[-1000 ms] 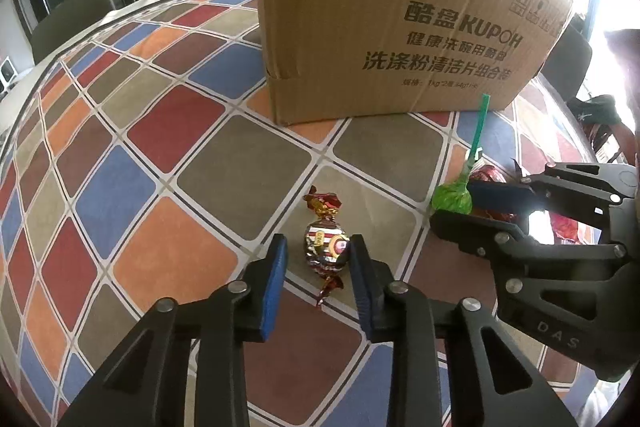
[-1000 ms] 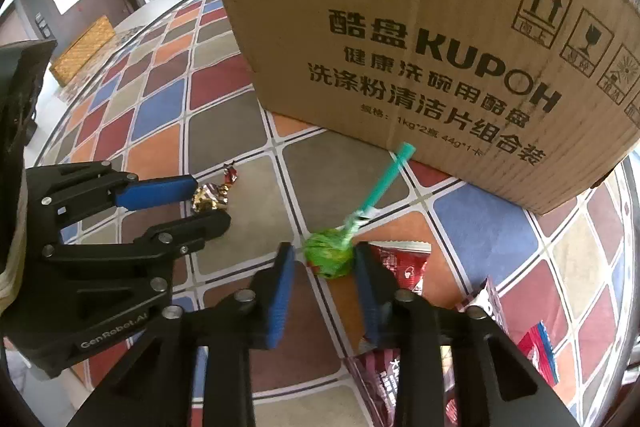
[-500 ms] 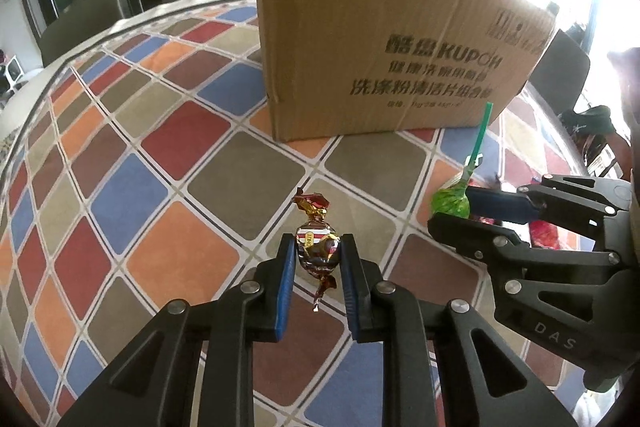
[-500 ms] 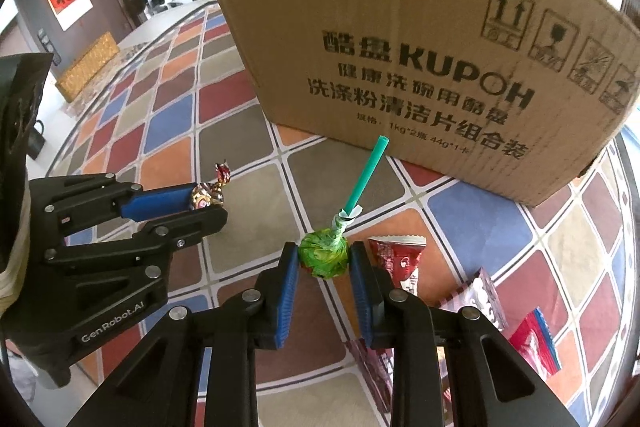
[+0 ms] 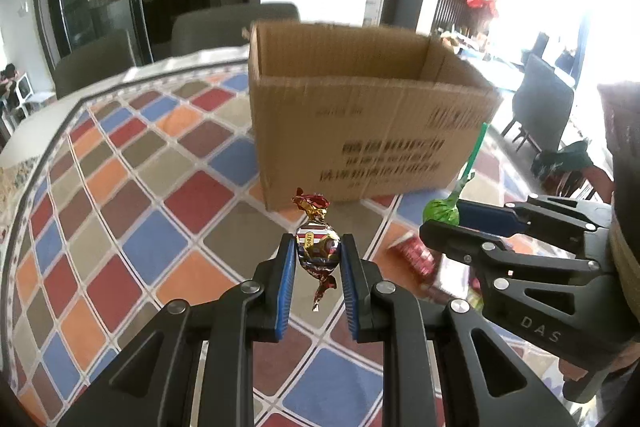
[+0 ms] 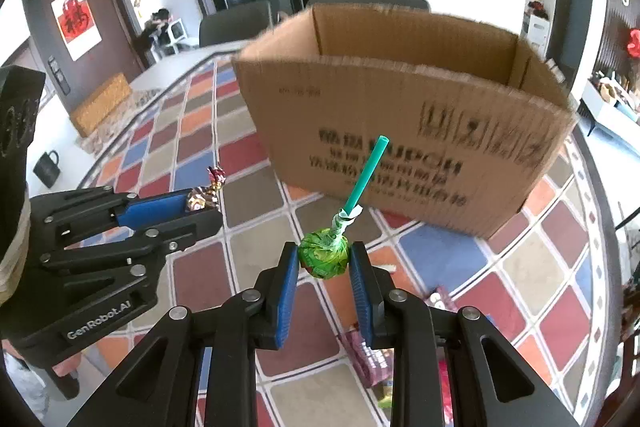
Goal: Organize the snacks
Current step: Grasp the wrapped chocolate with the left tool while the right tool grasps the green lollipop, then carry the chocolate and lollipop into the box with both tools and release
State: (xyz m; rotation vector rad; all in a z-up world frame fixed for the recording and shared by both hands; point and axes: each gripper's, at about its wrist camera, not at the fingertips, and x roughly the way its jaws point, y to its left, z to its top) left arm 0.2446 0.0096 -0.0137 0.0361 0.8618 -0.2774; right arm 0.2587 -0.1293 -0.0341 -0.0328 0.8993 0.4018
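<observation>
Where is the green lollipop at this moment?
The green lollipop is clamped in the right tool, lifted above the table, stick pointing toward the cardboard box. In the left wrist view it sits right of the wrapped candy.

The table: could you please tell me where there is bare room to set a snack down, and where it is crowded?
Bare tablecloth stretches left of the cardboard box, under and beyond the left gripper holding the wrapped candy. It is crowded below the right gripper with its lollipop, where snack packets lie near the box's front right.
</observation>
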